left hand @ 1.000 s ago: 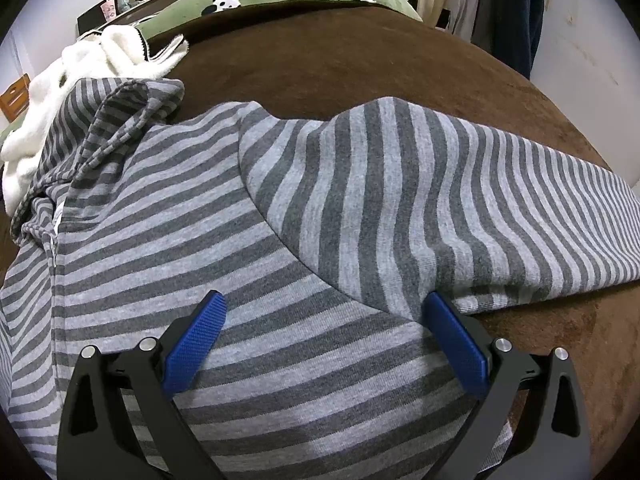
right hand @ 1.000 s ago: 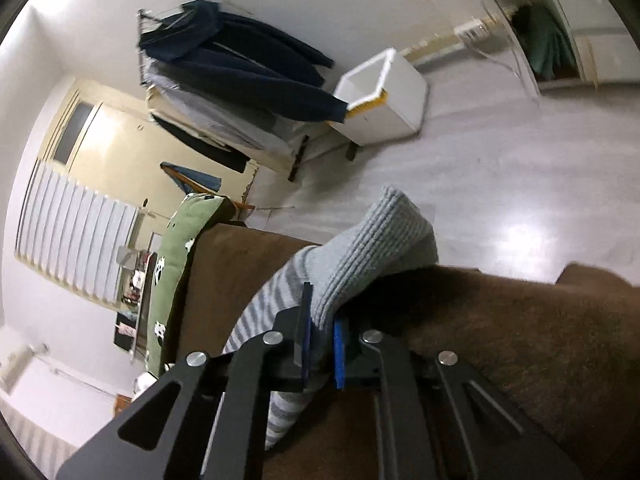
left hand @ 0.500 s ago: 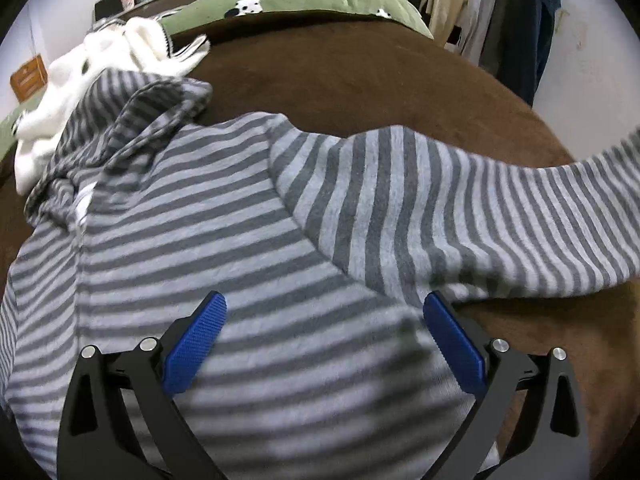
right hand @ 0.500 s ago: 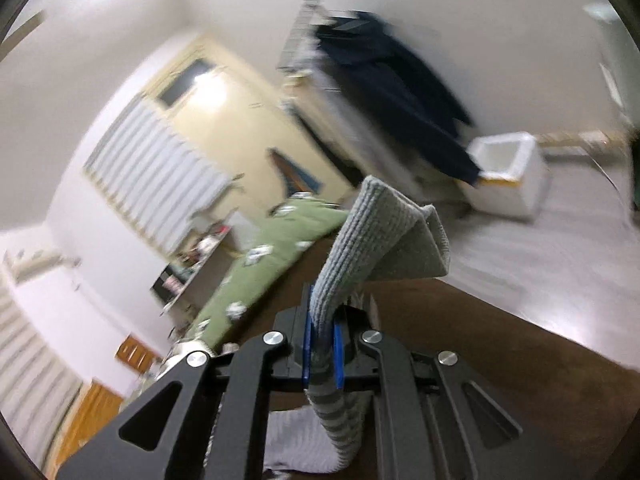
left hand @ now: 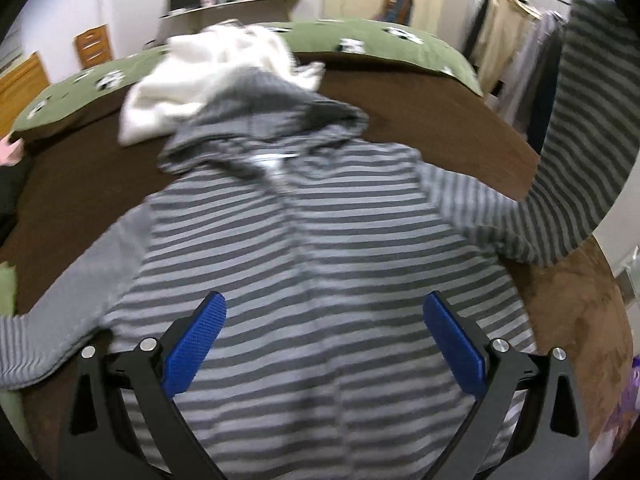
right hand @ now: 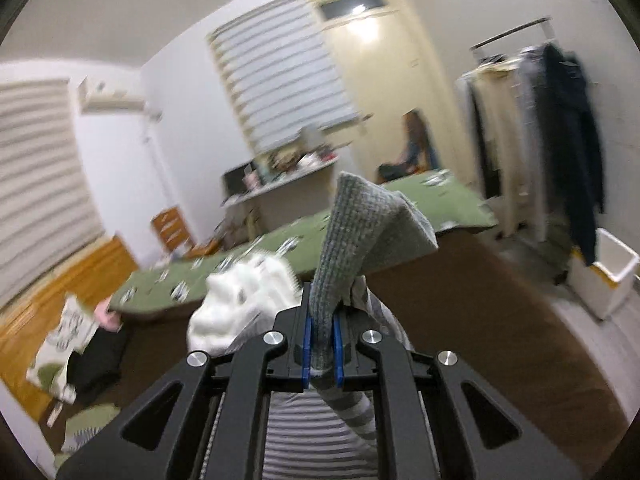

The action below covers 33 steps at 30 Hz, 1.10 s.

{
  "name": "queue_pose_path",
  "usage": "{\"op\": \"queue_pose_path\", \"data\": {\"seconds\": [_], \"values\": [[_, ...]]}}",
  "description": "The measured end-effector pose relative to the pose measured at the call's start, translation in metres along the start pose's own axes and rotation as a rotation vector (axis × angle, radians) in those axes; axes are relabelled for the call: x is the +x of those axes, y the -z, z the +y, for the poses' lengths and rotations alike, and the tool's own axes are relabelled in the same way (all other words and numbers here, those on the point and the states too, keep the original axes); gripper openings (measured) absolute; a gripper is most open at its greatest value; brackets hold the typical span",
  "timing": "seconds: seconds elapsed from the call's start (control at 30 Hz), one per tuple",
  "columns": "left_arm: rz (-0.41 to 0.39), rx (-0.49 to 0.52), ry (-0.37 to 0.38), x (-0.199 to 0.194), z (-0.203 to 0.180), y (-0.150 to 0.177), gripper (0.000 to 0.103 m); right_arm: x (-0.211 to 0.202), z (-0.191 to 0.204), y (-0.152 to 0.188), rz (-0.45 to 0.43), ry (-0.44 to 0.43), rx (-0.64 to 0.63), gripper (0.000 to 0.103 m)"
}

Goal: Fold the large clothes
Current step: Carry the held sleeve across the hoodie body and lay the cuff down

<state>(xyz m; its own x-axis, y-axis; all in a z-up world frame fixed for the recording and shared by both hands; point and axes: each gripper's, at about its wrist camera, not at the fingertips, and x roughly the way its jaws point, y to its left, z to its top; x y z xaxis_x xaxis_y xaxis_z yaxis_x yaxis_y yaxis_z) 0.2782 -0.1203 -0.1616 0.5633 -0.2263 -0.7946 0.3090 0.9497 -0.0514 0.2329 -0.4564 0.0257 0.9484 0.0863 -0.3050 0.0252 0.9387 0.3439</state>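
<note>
A grey striped hoodie [left hand: 312, 248] lies flat on the brown bed cover [left hand: 432, 104], hood toward the far side. My left gripper [left hand: 324, 332] is open and hovers just above the hoodie's lower body. Its right sleeve [left hand: 576, 152] is lifted high at the right edge of the left wrist view. My right gripper [right hand: 320, 350] is shut on that sleeve's ribbed cuff [right hand: 360, 236] and holds it up in the air. The hoodie's striped body [right hand: 316, 440] shows below the right gripper.
A white fluffy garment [left hand: 216, 76] lies beyond the hood. A green patterned blanket [left hand: 360, 40] covers the far side of the bed. A clothes rack [right hand: 536, 136] and a white box [right hand: 612, 272] stand at the right. Cushions [right hand: 72, 344] lie on the floor at the left.
My right gripper has lifted the sleeve cuff off the bed and swung it up and toward the hoodie's body. My left gripper has drawn back and up, staying open over the hoodie.
</note>
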Motion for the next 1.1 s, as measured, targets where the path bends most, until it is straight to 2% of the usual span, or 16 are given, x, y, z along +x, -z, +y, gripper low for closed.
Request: {"op": "queue_pose_path", "data": {"seconds": [0.2, 0.3, 0.4, 0.5, 0.7, 0.8, 0.97, 1.07, 1.1], "values": [[-0.036, -0.105, -0.104, -0.034, 0.078, 0.022, 0.097, 0.073, 0.097, 0.051, 0.118, -0.074, -0.07, 0.009], [-0.039, -0.161, -0.13, -0.045, 0.108, 0.036, 0.097, 0.116, 0.145, 0.085, 0.187, -0.113, -0.093, 0.009], [-0.033, -0.217, -0.163, -0.056, 0.139, 0.055, 0.097, 0.153, 0.191, 0.126, 0.258, -0.136, -0.146, 0.009], [-0.014, -0.271, -0.189, -0.059, 0.167, 0.075, 0.097, 0.191, 0.236, 0.179, 0.371, -0.156, -0.219, 0.009], [0.034, -0.354, -0.211, -0.052, 0.205, 0.109, 0.097, 0.224, 0.266, 0.282, 0.569, -0.155, -0.294, 0.009], [0.046, -0.368, -0.214, -0.05, 0.213, 0.117, 0.097, 0.225, 0.268, 0.31, 0.625, -0.171, -0.282, 0.01], [0.036, -0.378, -0.214, -0.052, 0.219, 0.119, 0.097, 0.225, 0.27, 0.326, 0.679, -0.206, -0.246, 0.023], [0.024, -0.378, -0.208, -0.056, 0.22, 0.115, 0.097, 0.215, 0.27, 0.314, 0.658, -0.224, -0.231, 0.045], [0.02, -0.376, -0.206, -0.057, 0.22, 0.113, 0.097, 0.211, 0.268, 0.308, 0.641, -0.234, -0.22, 0.057]]}}
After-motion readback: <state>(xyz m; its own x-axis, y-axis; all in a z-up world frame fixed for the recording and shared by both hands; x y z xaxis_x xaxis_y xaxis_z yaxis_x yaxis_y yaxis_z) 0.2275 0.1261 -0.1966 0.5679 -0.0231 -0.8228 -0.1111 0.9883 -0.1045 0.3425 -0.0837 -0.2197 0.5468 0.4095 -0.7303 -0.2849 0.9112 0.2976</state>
